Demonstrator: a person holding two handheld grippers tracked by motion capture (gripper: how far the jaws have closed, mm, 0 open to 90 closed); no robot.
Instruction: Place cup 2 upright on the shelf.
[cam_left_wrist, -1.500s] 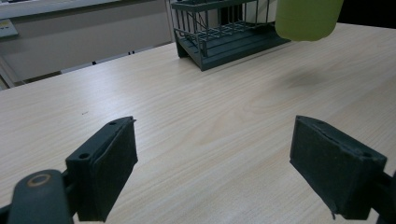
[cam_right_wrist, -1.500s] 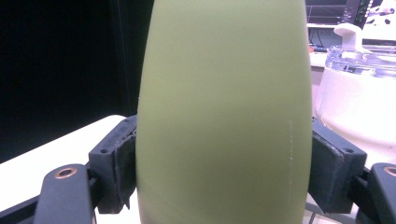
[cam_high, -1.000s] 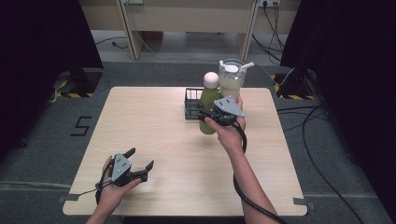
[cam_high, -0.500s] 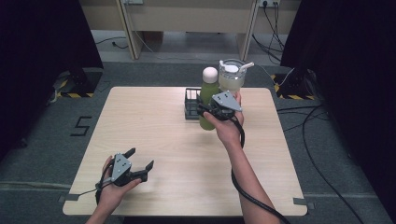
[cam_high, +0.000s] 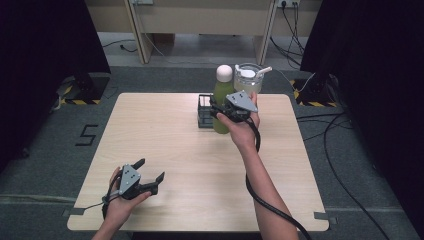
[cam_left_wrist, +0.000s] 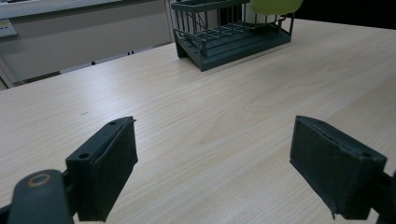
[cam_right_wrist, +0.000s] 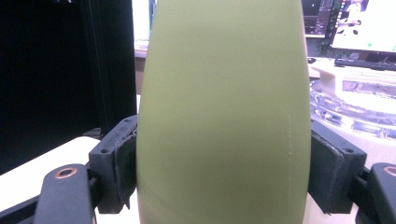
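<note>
Clamping the green bottle (cam_right_wrist: 223, 116) at its body, the right gripper (cam_high: 227, 108) holds it upright beside the dark wire rack (cam_high: 205, 111), seemingly so it can travel without tipping. Behind stands a clear lidded jug (cam_high: 248, 78). The left gripper (cam_high: 148, 176) rests near the desk's (cam_high: 165, 140) front edge, jaws spread and empty. Whether the bottle's base touches the desk is hidden by the hand.

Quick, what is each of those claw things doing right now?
Left gripper: open, holding nothing, low over the table.
Right gripper: closed on the green bottle.
</note>
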